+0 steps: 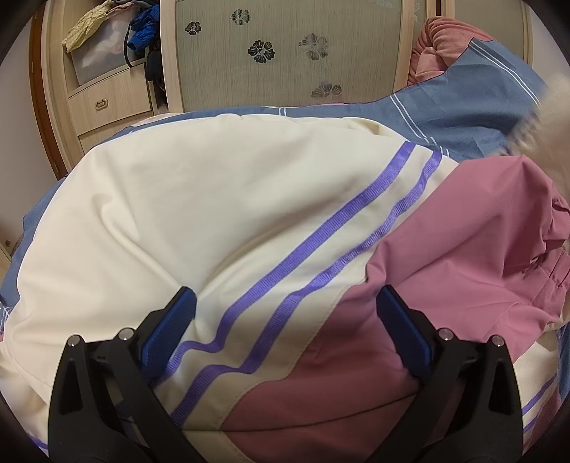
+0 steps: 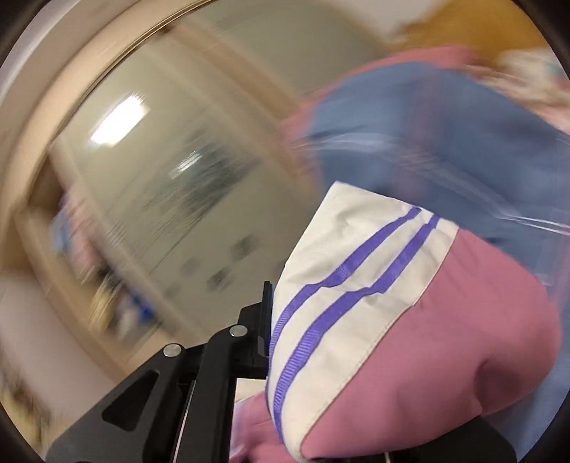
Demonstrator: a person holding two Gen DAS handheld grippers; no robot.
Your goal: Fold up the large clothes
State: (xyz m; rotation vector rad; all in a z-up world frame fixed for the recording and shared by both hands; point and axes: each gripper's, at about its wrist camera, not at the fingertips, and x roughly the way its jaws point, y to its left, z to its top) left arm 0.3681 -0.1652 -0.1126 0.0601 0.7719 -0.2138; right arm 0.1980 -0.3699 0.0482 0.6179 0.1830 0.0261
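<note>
Both tongs work on one garment: the left gripper (image 1: 285,317) hangs over it with its black arms and blue ribbed pads (image 1: 167,333) spread wide apart, nothing between them, while the right gripper (image 2: 270,320) is clenched on a fold of the cloth — only its left finger shows, pressed flat against the fabric, the other hidden behind the bunched material. The large cream and dusty-pink jacket with two purple ribbon stripes (image 1: 221,213) lies spread across a blue bedspread with thin white lines (image 1: 463,107), its cream panel filling the middle of the left view and the pink panel running off to the right, where it rumples into folds. In the right view a part of the same jacket (image 2: 374,320) is lifted off the bed, stripes bending at a crease. Behind the bed stands a pale wooden wardrobe with a floral-patterned door panel (image 1: 285,53); its open shelf on the left holds a heap of yellow and blue clothes (image 1: 117,28) above a drawer with a metal handle (image 1: 101,104). A pink cushion (image 1: 438,39) rests at the far right — the right view's background is too blurred to read.
</note>
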